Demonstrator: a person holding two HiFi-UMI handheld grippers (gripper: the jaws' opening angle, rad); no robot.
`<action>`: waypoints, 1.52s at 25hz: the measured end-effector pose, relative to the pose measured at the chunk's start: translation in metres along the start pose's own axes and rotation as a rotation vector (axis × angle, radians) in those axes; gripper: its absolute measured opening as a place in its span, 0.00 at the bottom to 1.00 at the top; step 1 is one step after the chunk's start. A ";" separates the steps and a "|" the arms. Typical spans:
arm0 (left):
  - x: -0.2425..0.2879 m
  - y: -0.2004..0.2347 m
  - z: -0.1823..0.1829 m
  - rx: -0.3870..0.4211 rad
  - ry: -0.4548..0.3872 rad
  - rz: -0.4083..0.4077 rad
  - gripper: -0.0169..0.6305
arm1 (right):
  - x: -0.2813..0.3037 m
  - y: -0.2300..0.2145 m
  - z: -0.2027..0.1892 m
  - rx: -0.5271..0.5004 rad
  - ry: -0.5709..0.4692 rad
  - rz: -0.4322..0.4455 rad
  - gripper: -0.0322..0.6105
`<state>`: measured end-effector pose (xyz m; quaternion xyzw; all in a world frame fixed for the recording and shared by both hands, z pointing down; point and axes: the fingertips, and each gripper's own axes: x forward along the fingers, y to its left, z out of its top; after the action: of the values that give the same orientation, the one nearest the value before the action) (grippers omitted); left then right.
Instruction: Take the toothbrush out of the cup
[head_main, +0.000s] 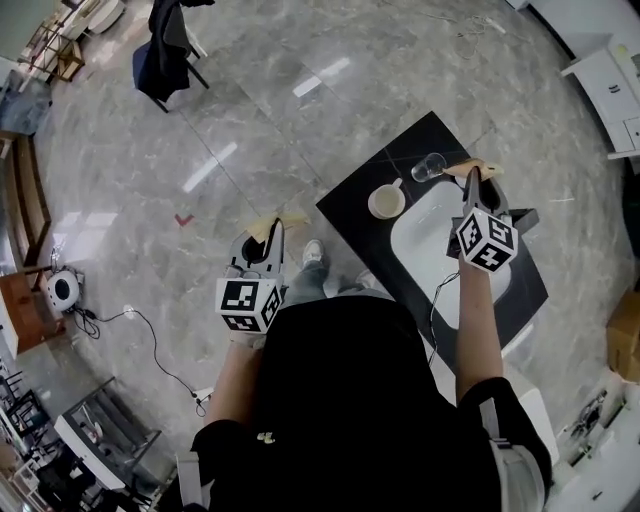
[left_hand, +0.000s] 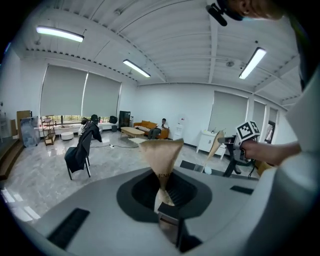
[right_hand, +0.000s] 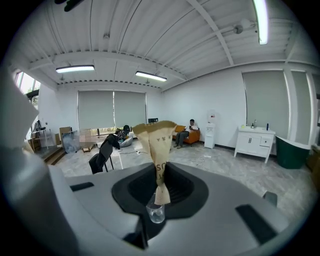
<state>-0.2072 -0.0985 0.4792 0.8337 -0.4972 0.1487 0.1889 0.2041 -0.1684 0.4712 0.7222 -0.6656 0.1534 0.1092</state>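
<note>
1. First, head view. Left gripper (head_main: 275, 225), with tan paper-wrapped jaws and a black-and-white marker cube: hovers over the grey marble floor (head_main: 250, 120), just off the corner of the black countertop (head_main: 440, 130).
2. Same view. Right gripper (head_main: 472, 170), built alike: hangs above the far end of the white sink basin (head_main: 430, 250), tips just beside the clear glass cup (head_main: 430, 167). Cup: appears to stand upright on the countertop, near a round white mug (head_main: 386, 203). Toothbrush: not to be made out from here, in either vessel.
3. Left gripper view. Jaws: pressed together along the paper, nothing between them. Off to the right: shows the right gripper in a hand, marker cube uppermost. Off to the left: shows a chair draped in a dark garment (left_hand: 80, 152).
4. Right gripper view. Jaws: fully closed, pinching a small clear rounded piece (right_hand: 156, 212) at the lower end of the paper. Cannot tell whether this piece belongs to the toothbrush. Beyond the tips: shows an orange sofa (right_hand: 192, 136) and a white cabinet (right_hand: 255, 140) against the back wall.
</note>
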 end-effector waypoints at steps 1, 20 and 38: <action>0.003 -0.003 0.003 0.006 -0.005 -0.015 0.09 | -0.007 -0.002 0.004 0.006 -0.008 -0.004 0.13; 0.088 -0.110 0.032 0.165 -0.006 -0.379 0.09 | -0.133 -0.052 -0.003 0.139 -0.071 -0.150 0.13; 0.120 -0.211 0.031 0.280 0.033 -0.658 0.09 | -0.222 -0.065 -0.061 0.221 -0.034 -0.318 0.13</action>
<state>0.0367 -0.1136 0.4685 0.9644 -0.1738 0.1603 0.1186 0.2491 0.0654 0.4495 0.8284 -0.5238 0.1940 0.0410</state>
